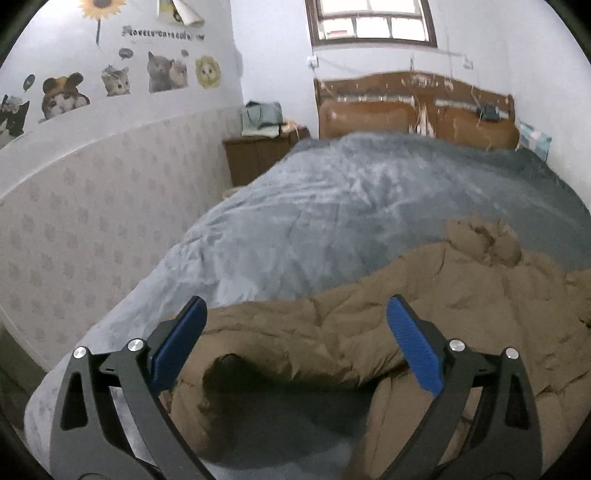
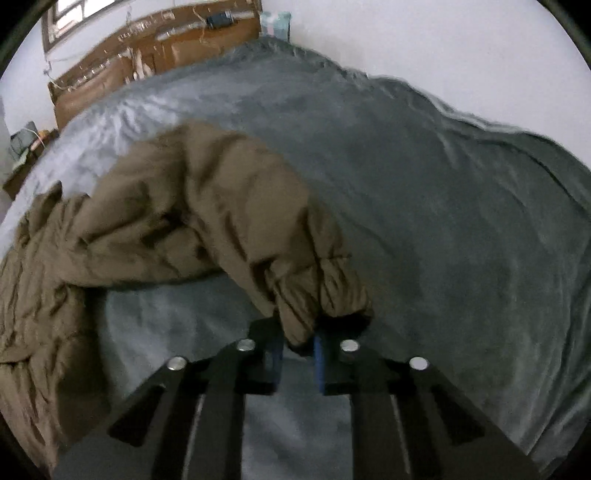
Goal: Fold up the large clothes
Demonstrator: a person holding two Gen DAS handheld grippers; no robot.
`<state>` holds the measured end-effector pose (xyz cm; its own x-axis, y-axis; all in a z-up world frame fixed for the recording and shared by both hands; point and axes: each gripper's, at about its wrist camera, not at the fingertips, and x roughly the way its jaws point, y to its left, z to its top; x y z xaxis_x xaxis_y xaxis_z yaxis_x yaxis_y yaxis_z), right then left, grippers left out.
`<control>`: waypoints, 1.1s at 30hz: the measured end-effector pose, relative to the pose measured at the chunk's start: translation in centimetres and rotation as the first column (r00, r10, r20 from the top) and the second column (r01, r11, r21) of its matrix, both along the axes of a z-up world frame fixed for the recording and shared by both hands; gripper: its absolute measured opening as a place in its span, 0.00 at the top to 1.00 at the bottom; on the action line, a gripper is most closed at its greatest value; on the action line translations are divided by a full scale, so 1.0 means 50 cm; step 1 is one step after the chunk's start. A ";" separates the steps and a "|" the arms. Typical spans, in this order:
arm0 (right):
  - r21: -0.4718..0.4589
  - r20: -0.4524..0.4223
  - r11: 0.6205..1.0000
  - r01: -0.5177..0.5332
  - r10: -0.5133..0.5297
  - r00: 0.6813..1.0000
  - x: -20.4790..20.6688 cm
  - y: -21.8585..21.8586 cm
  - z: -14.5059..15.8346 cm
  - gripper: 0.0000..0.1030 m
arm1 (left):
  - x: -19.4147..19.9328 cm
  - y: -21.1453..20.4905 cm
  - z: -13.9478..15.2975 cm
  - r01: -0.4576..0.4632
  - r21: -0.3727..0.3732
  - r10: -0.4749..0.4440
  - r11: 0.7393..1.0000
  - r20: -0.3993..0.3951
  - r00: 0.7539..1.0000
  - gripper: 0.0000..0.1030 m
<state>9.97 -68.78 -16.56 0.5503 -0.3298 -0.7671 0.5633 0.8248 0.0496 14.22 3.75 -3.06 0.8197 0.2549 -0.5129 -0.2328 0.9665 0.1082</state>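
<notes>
A brown puffy jacket lies crumpled on the grey-blue bed cover. My left gripper is open just above the jacket's near edge, holding nothing. In the right wrist view, my right gripper is shut on the cuff of a brown jacket sleeve, which is lifted off the bed cover and arches back to the jacket body at the left.
A wooden headboard and a window are at the far end. A wooden nightstand with a bag stands by the bed's far left. A patterned wall with cat stickers runs along the bed's left side.
</notes>
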 end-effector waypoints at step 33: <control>-0.030 0.338 0.669 -0.743 0.706 0.622 0.162 0.651 0.290 0.15 | -0.004 -0.124 -0.046 0.245 -0.192 -0.273 0.950 -0.134 0.953 0.06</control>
